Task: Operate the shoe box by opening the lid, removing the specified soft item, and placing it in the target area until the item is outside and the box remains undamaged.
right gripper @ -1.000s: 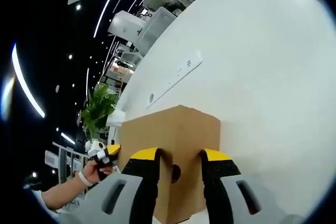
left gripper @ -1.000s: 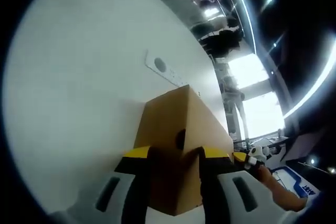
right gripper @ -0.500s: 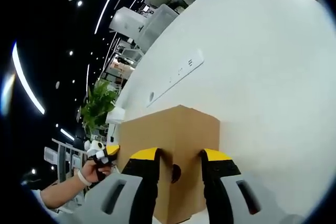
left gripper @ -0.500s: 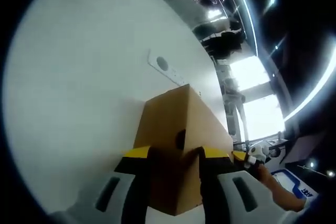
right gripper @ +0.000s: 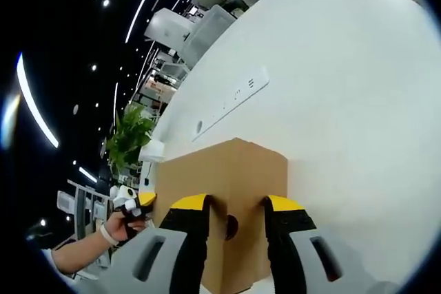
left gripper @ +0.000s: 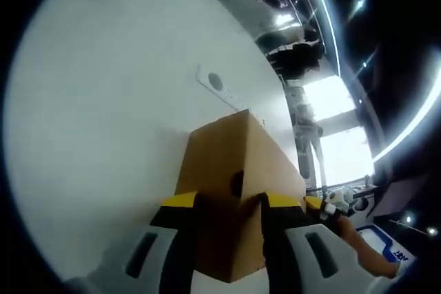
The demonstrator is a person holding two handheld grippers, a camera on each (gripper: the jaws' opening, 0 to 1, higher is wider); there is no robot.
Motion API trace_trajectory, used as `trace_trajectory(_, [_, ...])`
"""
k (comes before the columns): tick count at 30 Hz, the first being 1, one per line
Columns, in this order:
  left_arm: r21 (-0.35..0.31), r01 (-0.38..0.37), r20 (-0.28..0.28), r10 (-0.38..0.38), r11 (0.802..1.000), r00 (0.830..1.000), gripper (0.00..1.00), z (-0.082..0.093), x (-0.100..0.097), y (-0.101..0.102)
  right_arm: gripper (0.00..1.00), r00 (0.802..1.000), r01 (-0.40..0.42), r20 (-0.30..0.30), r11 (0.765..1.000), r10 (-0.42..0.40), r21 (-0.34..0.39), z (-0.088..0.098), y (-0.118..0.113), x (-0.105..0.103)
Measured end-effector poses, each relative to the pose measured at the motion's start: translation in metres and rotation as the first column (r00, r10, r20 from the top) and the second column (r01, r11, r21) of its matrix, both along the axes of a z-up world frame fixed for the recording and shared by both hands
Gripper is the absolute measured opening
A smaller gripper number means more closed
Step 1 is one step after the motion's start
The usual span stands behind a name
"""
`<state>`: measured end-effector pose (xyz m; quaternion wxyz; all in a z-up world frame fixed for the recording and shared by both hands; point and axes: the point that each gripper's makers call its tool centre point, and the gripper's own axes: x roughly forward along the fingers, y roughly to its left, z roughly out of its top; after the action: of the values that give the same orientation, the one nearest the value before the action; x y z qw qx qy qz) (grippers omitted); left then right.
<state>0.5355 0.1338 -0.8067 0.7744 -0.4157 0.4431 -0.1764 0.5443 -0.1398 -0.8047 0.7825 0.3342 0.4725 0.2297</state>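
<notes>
In the left gripper view, the white worktop (left gripper: pixel 103 101) is seen across the left and top of the frame, and a long flat strip with a round hole (left gripper: pixel 219 89) is set into it near the upper middle. Lower down, in the middle of the frame, the brown shoe box (left gripper: pixel 234 170) is seen standing on the worktop with its lid shut. One end of the box is held between the two fingers of the left gripper (left gripper: pixel 229 204), which are pressed against its sides right by a small dark finger hole. The box seems to be held this way so that it is kept from sliding. At the lower right, the other gripper is seen at the far end of the box. In the right gripper view, a hand (right gripper: pixel 118 226) is seen at the lower left, with a green plant (right gripper: pixel 129 139) above it. In the lower middle, the same box is clamped at its other end by the right gripper (right gripper: pixel 233 206), beside another dark hole. With both ends gripped, the box is steadied, probably so the lid can be lifted without the card being bent. The soft item is thought to be inside; it cannot be seen.
</notes>
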Motion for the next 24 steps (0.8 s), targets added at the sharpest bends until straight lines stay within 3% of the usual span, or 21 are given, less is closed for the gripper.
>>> trace_trajectory(24, [-0.004, -0.028, -0.021, 0.027, 1.000, 0.999, 0.35, 0.000, -0.010, -0.001, 0.29, 0.999, -0.037, 0.006, 0.999, 0.037, -0.035, 0.004, 0.003, 0.003])
